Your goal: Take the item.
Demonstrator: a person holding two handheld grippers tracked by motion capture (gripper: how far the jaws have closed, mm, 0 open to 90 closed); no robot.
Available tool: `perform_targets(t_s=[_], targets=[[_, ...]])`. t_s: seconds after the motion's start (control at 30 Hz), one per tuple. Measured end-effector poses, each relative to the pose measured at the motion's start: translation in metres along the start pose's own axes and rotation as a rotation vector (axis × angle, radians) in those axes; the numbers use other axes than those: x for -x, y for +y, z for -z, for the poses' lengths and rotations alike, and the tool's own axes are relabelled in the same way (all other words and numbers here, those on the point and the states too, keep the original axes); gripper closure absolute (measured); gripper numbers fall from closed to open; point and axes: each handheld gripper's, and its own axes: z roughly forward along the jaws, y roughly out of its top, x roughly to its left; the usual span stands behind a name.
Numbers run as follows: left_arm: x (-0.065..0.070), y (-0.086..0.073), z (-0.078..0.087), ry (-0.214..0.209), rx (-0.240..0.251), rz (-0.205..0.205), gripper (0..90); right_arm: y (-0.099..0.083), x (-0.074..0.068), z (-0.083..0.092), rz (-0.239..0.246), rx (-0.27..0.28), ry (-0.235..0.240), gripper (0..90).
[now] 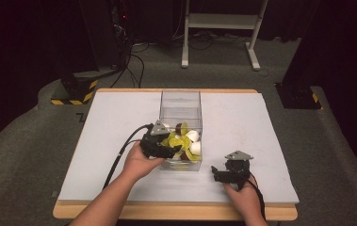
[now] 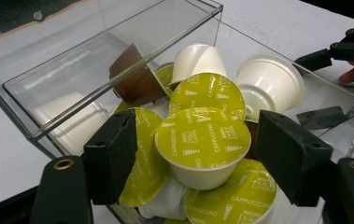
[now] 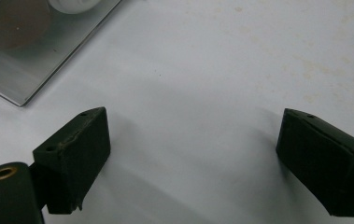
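High view: left gripper (image 1: pixel 173 149) sits at the near-left corner of the clear box (image 1: pixel 181 101), mid-table, w/ the hand behind it on the white table (image 1: pixel 110 122). That view gives only a yellow-white jumble inside; the left gripper view resolves it: a heap of coffee capsules, and one yellow-lidded capsule (image 2: pixel 202 140) lies between the jaws, which stand apart on either side w/ gaps, not clamped on it. More yellow lids crowd just below and beside it, a brown capsule (image 2: pixel 135 77) and white capsules (image 2: pixel 268 81) lie farther back, and the box's top rim runs close by the left jaw. The far half of the box looks bare in the high view. Right of the box, the right gripper (image 1: pixel 219 173) rests low on the table near the front edge, apart from the box. Right gripper view: its jaws (image 3: pixel 191 163) are wide apart w/ nothing but bare table between; the box's corner (image 3: pixel 20 88) is at upper left, well off. Open table lies left, right and behind the box.
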Motion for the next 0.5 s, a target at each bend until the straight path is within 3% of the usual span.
perform_targets(t_s=[0.5], targets=[[0.007,-0.003,-0.011,0.008,-0.037,-0.018,30.5,0.000,0.000,0.000,0.000,0.000,0.000,10.0]])
